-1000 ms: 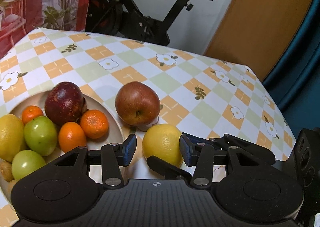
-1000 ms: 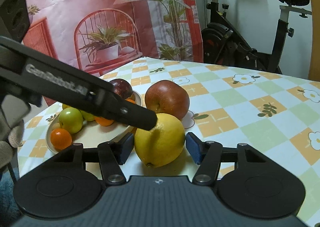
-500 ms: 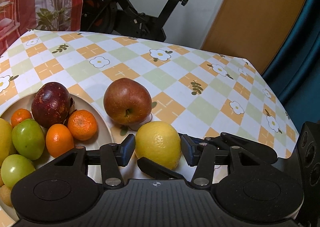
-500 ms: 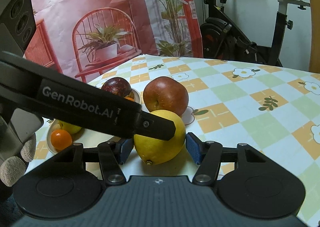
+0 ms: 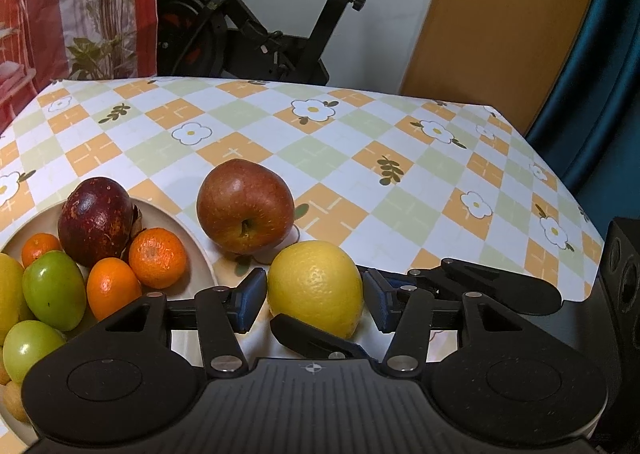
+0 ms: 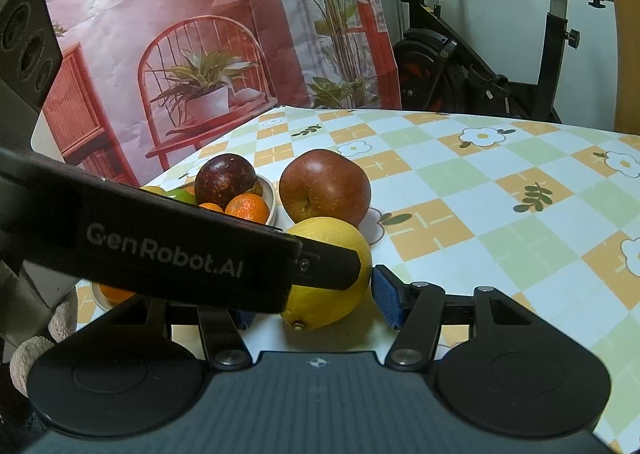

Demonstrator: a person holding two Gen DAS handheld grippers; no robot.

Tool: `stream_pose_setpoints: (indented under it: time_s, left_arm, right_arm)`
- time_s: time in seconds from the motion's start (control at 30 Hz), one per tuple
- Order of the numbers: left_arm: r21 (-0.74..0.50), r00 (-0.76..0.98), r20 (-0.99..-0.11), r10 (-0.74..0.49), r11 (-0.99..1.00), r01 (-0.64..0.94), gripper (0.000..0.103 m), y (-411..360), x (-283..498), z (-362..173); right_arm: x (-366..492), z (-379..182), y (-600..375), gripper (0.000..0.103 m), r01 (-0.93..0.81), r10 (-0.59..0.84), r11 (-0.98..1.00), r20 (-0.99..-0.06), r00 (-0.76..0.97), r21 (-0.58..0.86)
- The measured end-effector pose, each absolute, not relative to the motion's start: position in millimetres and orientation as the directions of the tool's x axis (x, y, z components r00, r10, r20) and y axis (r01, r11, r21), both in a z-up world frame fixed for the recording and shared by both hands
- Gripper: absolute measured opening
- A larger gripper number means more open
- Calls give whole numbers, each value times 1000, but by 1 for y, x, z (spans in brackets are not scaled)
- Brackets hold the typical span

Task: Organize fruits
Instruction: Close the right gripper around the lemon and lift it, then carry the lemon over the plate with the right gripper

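Observation:
A yellow lemon (image 5: 316, 286) lies on the checked tablecloth with both grippers around it. My right gripper (image 6: 316, 306) is shut on the lemon (image 6: 332, 254); its left pad is hidden behind the left gripper's finger (image 6: 328, 266). My left gripper (image 5: 314, 288) is open, with its pads close beside the lemon's sides. The right gripper's fingers (image 5: 320, 342) cross in front of and behind the lemon. Just beyond stands a red apple (image 5: 245, 205) on the cloth. A cream plate (image 5: 180, 221) to the left holds a dark red fruit (image 5: 96, 217), mandarins (image 5: 158, 258) and green fruits (image 5: 54, 290).
An exercise bike (image 5: 256, 33) stands behind the table. The table's right edge (image 5: 560, 181) drops off beside a blue curtain. A gloved hand (image 6: 32, 350) holds the left gripper at the near left. A printed backdrop (image 6: 160, 33) hangs at the left.
My left gripper has slid in around the lemon, which now sits centred between its slightly wider pads. Its finger reaches further across the lemon in the right wrist view. The right gripper has not moved.

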State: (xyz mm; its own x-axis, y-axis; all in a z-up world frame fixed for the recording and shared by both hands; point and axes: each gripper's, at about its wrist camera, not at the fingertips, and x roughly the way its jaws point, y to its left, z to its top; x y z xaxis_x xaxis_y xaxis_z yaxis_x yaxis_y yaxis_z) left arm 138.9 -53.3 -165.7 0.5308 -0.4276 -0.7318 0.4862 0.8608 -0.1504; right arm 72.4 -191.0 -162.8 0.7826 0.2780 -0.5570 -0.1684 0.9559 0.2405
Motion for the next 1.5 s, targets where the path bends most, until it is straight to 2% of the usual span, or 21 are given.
stream_pose_setpoints:
  time_s: [0.47,0.83,1.23,1.5]
  left_arm:
    - [-143,542,-713,-445,849,509,55,-46,130,-154]
    - [-246,545,-692,-473,864,439,54,20,128,-124]
    - [-247,546,-721,-427,894,373,54,61,120,-132]
    - [-242,562,-724,-400,910,335,54,74,114,-134]
  right_arm:
    - [64,-159,-188,60,-174,271,958,-524,808,227]
    - [74,-129,-153,59,-252,337,939,-491,803,233]
    - [92,-149,-102,59,-330,411,911,-557,721,246]
    - [94,-150,-93,59,-366,442,897,-562,699,249]
